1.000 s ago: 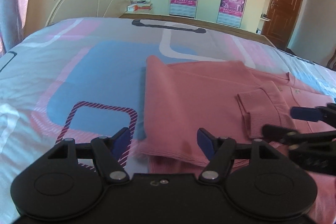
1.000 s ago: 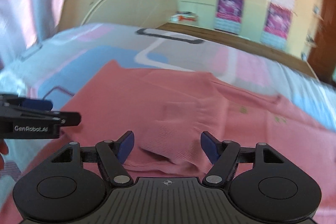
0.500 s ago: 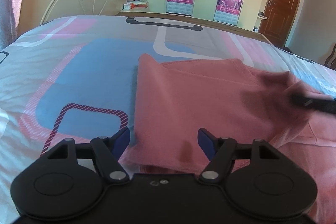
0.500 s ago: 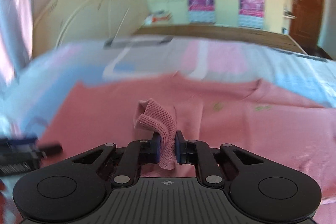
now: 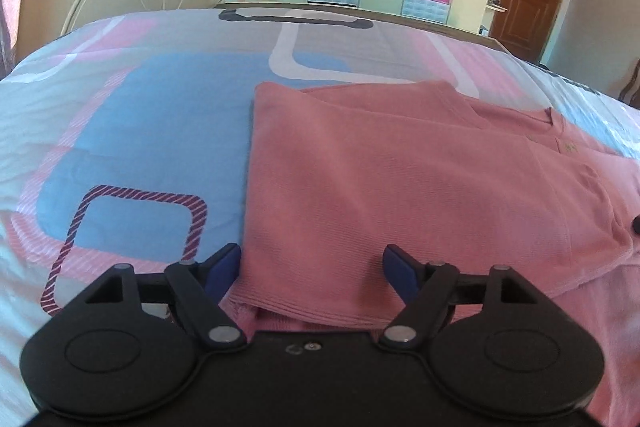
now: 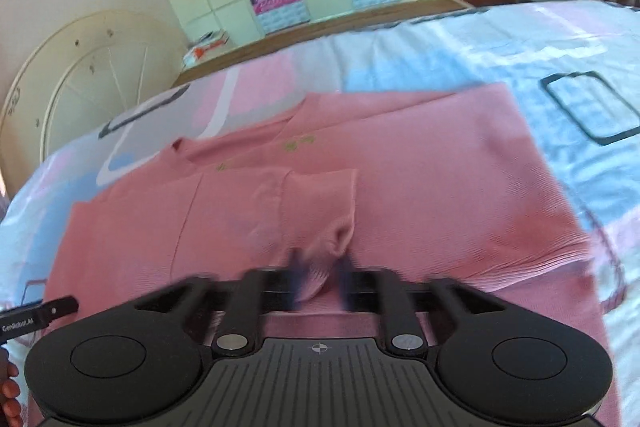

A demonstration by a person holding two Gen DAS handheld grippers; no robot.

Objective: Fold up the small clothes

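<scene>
Basically a soft, light knit: pink sweater (image 5: 400, 187) lies flat on the bed (image 5: 140, 115). Right gripper (image 6: 320, 281) just opening, cuff (image 6: 320, 247) between its fingers, released; left gripper (image 5: 312, 267) open over the hem. Pinch ribbed edges.

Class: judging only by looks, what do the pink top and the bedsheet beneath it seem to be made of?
Pink top: likely a fine rib-knit, matt; ribbed lines show at its hem and cuff.
Bedsheet: probably smooth printed woven cotton or blend, with fine creases and a flat colour pattern.
</scene>
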